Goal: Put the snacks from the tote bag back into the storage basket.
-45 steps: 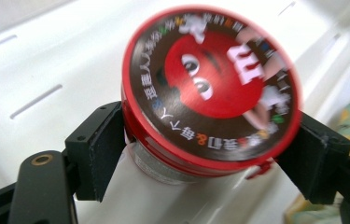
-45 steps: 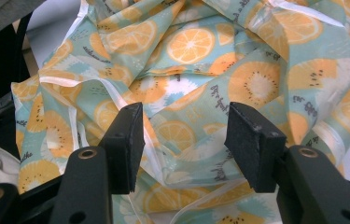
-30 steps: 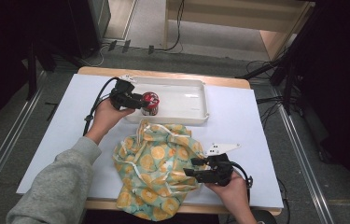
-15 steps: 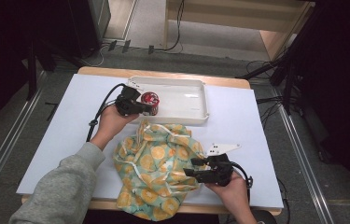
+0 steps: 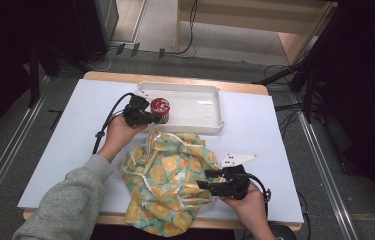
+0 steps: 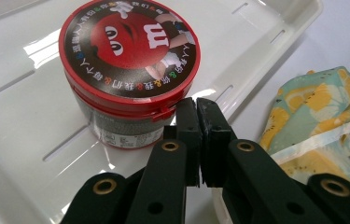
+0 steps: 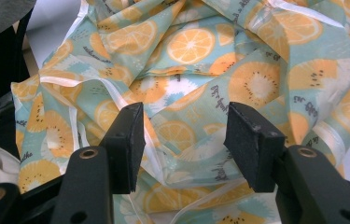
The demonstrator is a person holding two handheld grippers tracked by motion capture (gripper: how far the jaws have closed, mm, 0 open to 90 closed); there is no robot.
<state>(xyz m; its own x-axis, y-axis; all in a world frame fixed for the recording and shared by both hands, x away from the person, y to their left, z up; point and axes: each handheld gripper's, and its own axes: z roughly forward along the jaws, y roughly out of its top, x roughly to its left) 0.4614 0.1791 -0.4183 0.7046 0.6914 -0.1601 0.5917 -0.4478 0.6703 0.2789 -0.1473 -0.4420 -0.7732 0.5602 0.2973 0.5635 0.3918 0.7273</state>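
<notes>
We get a bright tabletop (image 5: 275,130) under overhead light, while the room around it goes nearly black. The tray (image 6: 18,140) throws white glare patches up close. The tin (image 6: 128,70) and cloth (image 7: 200,60) look sharp; shadows stay soft, and the high view is a bit grainy.

Your candy tub (image 6: 128,70) stood upright in the white tray (image 6: 18,140), near its front-left corner: red lid w/ a cartoon face, grey sides. Your cloth bag (image 5: 170,175) w/ orange slices lay crumpled on the table, just in front of the tray.
</notes>
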